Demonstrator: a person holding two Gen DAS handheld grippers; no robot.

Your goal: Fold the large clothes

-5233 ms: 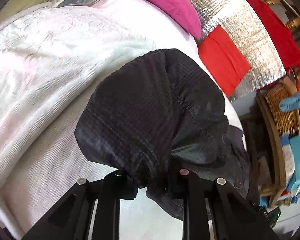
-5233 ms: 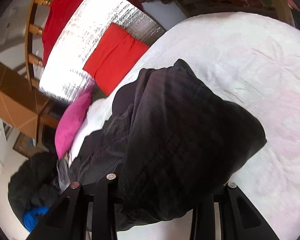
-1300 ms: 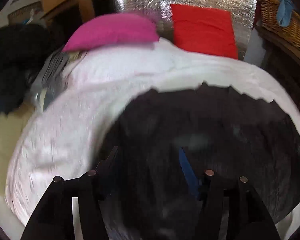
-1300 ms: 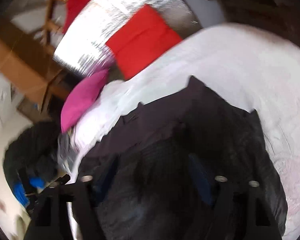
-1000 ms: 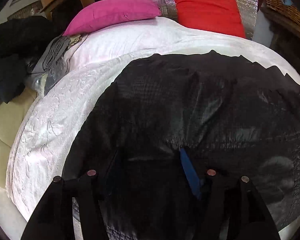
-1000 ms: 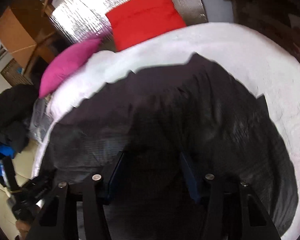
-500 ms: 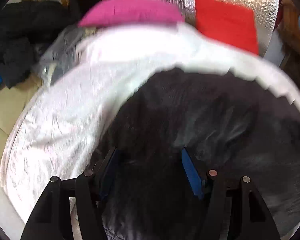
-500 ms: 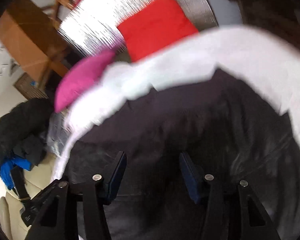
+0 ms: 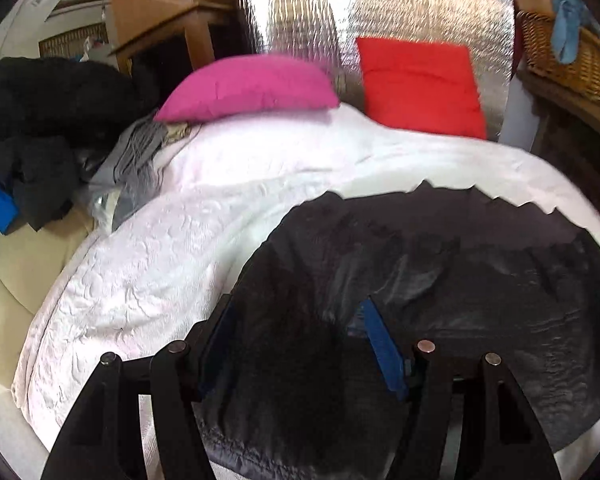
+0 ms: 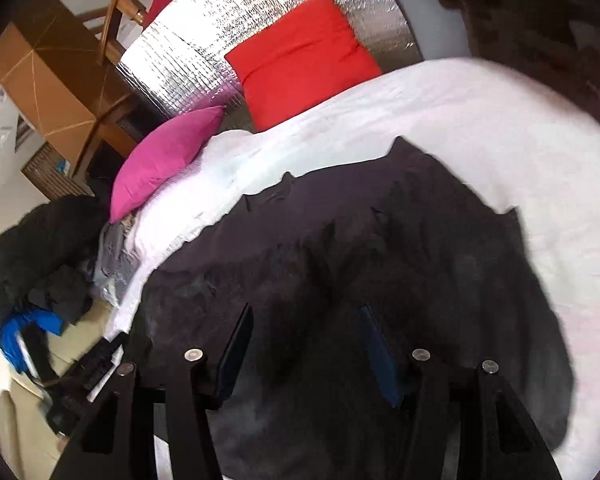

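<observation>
The black garment (image 9: 440, 280) is lying spread on the white bed (image 9: 148, 280); the left tool (image 9: 296, 320) and right tool (image 10: 304, 328) are hanging above it, jaws apart, gripping nothing.

Ahead of both tongs the black garment (image 9: 440, 280) covers the near bed (image 9: 148, 280); beyond it bare white cover lies open up to the pink pillow (image 9: 252, 88) and red pillow (image 9: 420, 88). Piled dark clothes (image 9: 40, 120) crowd the left.
</observation>
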